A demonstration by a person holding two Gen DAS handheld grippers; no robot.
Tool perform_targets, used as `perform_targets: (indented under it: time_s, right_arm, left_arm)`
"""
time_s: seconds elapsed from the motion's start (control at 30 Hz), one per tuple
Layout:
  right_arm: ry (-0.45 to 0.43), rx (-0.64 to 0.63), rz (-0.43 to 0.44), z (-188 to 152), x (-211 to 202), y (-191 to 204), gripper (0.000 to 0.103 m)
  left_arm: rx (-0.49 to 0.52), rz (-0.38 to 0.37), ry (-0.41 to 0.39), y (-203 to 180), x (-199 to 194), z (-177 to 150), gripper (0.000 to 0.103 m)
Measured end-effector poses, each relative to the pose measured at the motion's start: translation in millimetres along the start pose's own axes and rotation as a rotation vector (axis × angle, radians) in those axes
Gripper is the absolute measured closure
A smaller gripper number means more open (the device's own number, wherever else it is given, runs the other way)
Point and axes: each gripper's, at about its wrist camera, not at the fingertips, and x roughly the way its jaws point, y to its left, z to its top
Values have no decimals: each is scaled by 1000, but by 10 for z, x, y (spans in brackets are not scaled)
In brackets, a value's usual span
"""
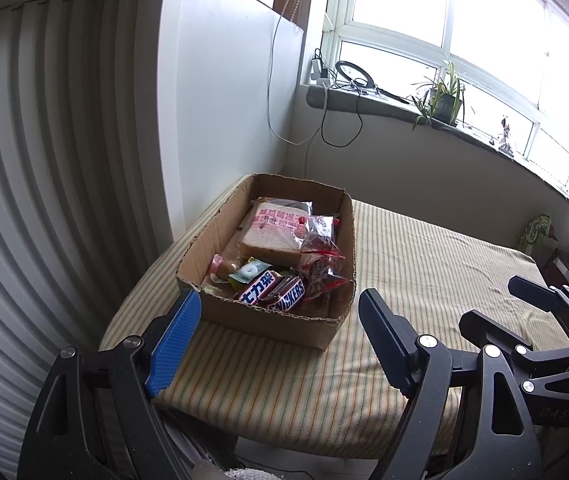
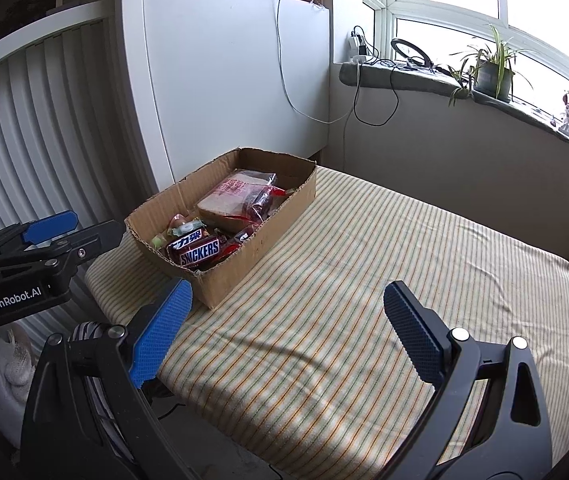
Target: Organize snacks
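Snack packets fill a shallow brown cardboard box (image 1: 268,320) on a striped-cloth desk (image 2: 364,280). The left gripper (image 1: 280,312) and right gripper (image 2: 288,308) hover short of it, jaws spread wide and empty, seemingly because nothing is left to collect.

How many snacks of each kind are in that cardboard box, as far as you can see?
Snickers bars: 2
Wrapped bread slice: 1
Red-and-clear packets: at least 2
Small green-wrapped sweet: 1
Pink-wrapped item: 1
Total visible: about 7; more may lie underneath.
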Motion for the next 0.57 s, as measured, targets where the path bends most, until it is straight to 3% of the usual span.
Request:
perform_targets:
  time_s: [0.57]
  right_arm:
    - [21,49,10,-111,132,-178,4]
  left_arm:
    - [8,29,22,-55,108,-62,22]
